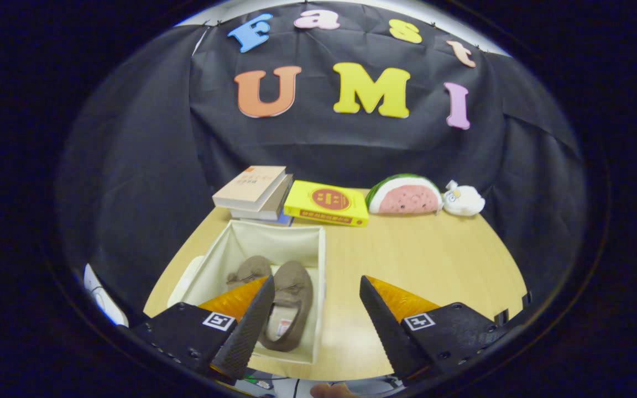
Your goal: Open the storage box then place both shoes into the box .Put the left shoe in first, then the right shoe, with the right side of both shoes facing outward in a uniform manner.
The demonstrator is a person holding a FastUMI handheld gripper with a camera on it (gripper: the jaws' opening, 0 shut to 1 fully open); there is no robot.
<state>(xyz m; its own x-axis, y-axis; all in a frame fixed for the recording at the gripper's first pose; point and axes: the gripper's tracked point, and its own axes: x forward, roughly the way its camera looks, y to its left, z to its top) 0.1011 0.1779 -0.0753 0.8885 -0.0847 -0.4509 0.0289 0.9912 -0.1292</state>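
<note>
A fisheye view looks forward along the tongs (pixel 316 309), whose two dark textured fingers (pixel 252 326) with orange backs stand wide apart and hold nothing; each finger base carries a small square black-and-white marker tag. Below them lies a light wooden tabletop (pixel 434 260). Near its left edge sits the storage box (pixel 266 235), a cream fabric bin with its top open, and inside it two brown slip-on shoes lie side by side. The nearer shoe (pixel 291 298) shows its pale insole with a small printed label too tiny to read, and its heel end is partly covered by the left finger. The farther shoe (pixel 249 269) is mostly hidden behind that finger and the first shoe, so only its toe part shows. A pale flat piece (pixel 186 279), possibly the box lid, leans against the box's left side, though it is hard to make out. Along the far edge of the tabletop, just behind the box, rests a stack of books (pixel 255 193) with a beige cover on top; its cover text is too small to read. Beside the stack lies a yellow book (pixel 327 203) bearing a red round emblem, its writing also illegible. Further right along the far edge sit a watermelon-slice plush toy (pixel 405 195) and, touching it, a small white plush toy (pixel 464 200). Nothing lies between the fingers except bare tabletop and the box's right wall.
</note>
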